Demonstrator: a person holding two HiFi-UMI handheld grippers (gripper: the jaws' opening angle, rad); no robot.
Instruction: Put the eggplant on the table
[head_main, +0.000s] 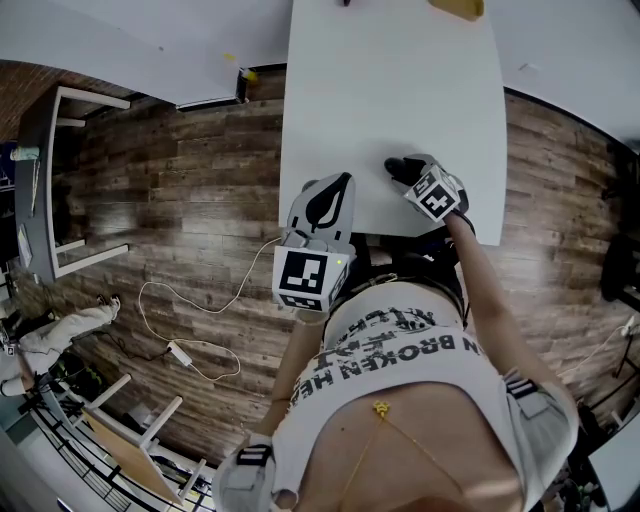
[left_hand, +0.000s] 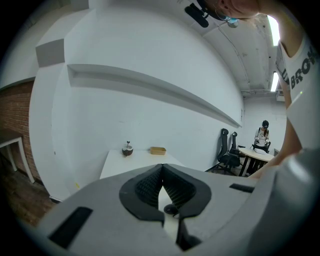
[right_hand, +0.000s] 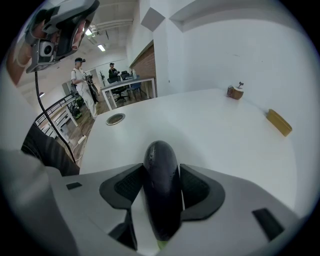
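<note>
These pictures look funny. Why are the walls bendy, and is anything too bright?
Left gripper view: the wide lens bends the wall ledge into a curve, corners go black. Right gripper view: the white table glares, eggplant looks dark. Head view: the wooden floor bulges round.

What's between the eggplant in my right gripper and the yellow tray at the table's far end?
Nothing: only bare table between eggplant and yellow tray, seen in the right gripper view.

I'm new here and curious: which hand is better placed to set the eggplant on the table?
Right. The right gripper is clamped on the eggplant over the white table; the left gripper is shut and empty.
</note>
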